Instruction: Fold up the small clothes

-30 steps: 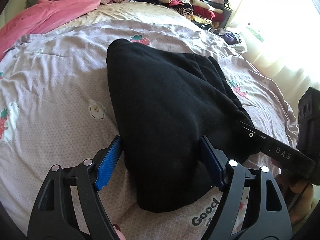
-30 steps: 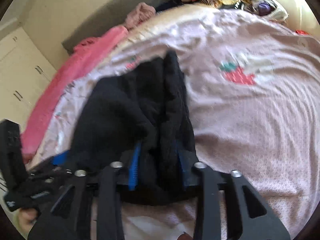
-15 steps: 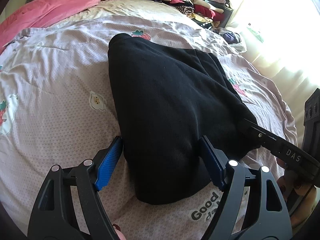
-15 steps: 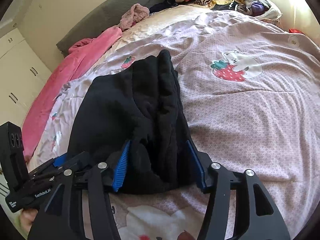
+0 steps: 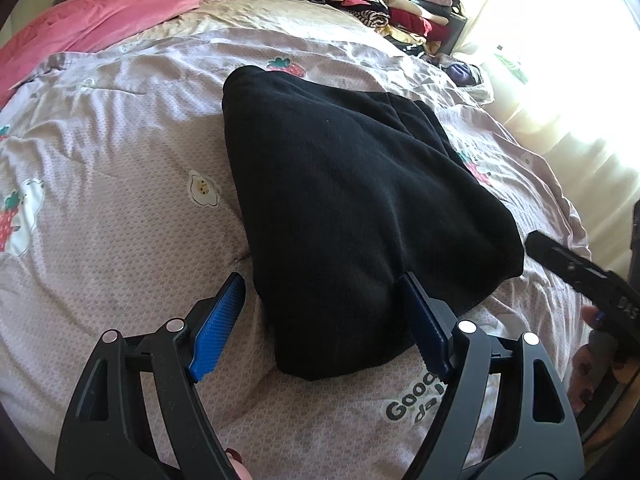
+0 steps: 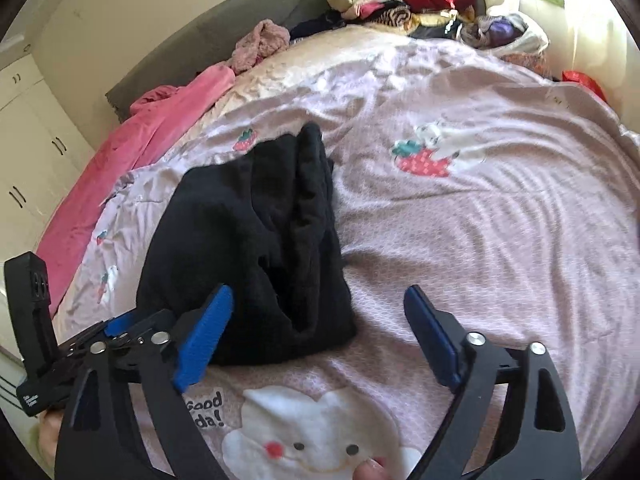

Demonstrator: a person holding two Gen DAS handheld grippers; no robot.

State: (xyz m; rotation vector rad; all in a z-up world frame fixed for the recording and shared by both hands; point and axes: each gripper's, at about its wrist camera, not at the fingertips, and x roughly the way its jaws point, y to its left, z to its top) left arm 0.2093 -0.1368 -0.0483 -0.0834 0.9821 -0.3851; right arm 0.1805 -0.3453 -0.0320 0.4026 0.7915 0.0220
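Observation:
A folded black garment (image 5: 348, 200) lies on the pale pink printed bedspread (image 5: 112, 216). My left gripper (image 5: 324, 300) is open, its blue pads straddling the garment's near end without pinching it. In the right wrist view the black garment (image 6: 248, 240) lies ahead and to the left. My right gripper (image 6: 318, 312) is open and empty, drawn back from the garment's near right corner. The left gripper's body also shows in the right wrist view (image 6: 80, 352), and the right gripper's finger in the left wrist view (image 5: 580, 272).
A pink blanket (image 5: 92, 20) lies along the far left of the bed. A stack of folded clothes (image 5: 384, 4) sits at the far end, with loose clothes beside it (image 6: 500, 32). White cabinets (image 6: 24, 152) stand on the left. A bright curtain (image 5: 580, 60) is on the right.
My right gripper opened, let go of the black garment and pulled back to the right. The garment settled flat. My left gripper stayed open around its near end.

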